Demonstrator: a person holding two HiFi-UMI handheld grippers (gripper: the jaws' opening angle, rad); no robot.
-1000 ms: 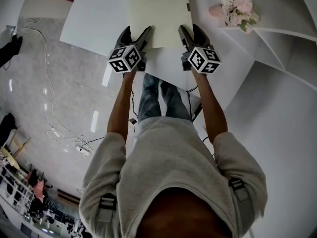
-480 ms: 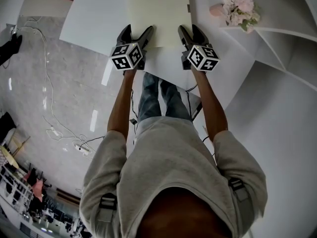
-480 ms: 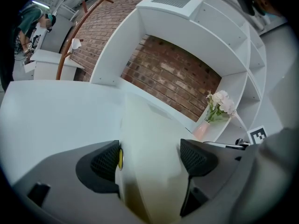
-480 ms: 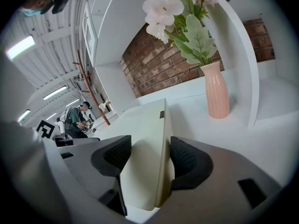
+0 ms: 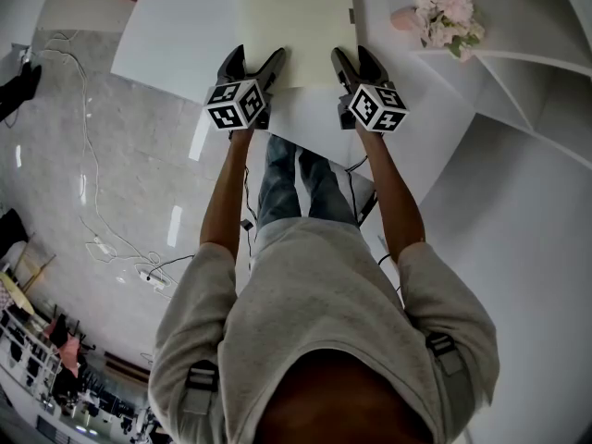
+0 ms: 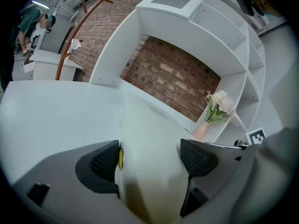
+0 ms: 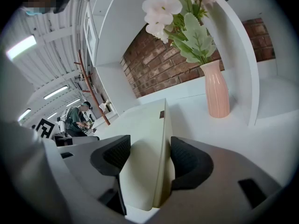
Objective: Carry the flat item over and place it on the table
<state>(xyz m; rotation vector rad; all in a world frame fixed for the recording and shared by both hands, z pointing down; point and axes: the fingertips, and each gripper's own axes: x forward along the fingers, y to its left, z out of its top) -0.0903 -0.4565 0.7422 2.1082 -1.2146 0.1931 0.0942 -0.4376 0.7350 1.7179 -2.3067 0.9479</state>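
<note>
Gripping the near short edge of the flat item (image 5: pixel 294 26), one gripper at each corner: left gripper (image 5: pixel 254 63) jaws clenched on the left corner, right gripper (image 5: pixel 354 63) jaws clamped across the right edge. The item's long axis runs from the jaws toward 12 o'clock, out over the white surface (image 5: pixel 176 44). Both hands sit equally near. My read: lowering flat comes next; the flower vase (image 5: pixel 442 15) at 2 o'clock stands close.
</note>
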